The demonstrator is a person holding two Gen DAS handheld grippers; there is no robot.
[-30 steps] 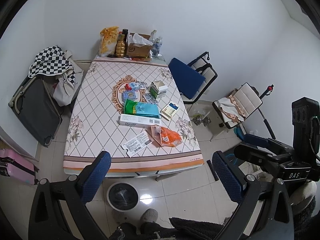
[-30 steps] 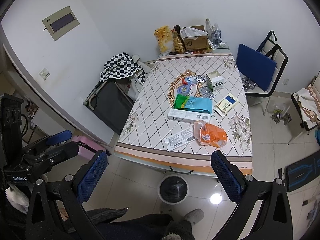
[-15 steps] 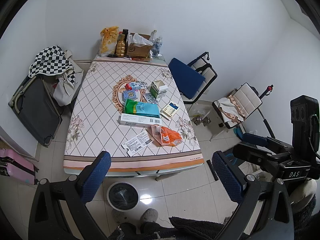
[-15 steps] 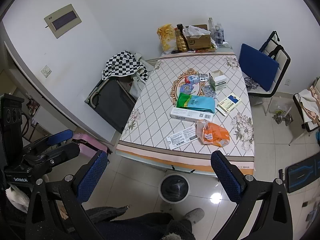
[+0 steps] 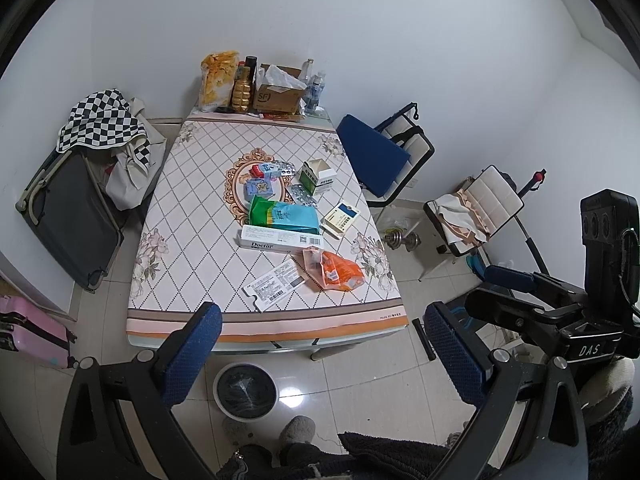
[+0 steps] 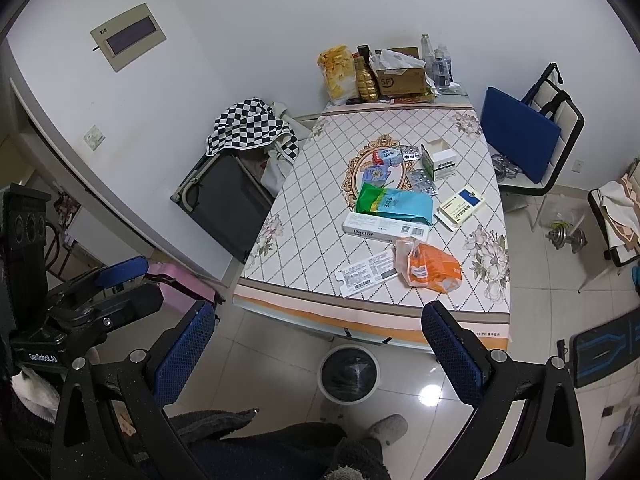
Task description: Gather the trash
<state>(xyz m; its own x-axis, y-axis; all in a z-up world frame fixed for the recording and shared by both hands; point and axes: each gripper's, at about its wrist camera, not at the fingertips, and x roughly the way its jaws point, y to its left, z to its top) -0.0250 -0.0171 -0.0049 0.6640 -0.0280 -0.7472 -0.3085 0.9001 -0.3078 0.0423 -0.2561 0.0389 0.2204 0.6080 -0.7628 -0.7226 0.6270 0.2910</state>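
Both grippers, left gripper (image 5: pixel 320 356) & right gripper (image 6: pixel 318 354), hang wide open w/ nothing held. Trash bin (image 5: pixel 245 390) on floor near table (image 5: pixel 180 240) edge, black liner inside. Orange wrapper (image 5: pixel 338 270) & paper slip (image 5: pixel 274 286) lie on table's near side.

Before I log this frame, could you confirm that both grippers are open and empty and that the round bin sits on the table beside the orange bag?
Not quite: the bin stands on the floor at the table's near edge, as the left wrist view shows. Both grippers, left and right, are open and empty.
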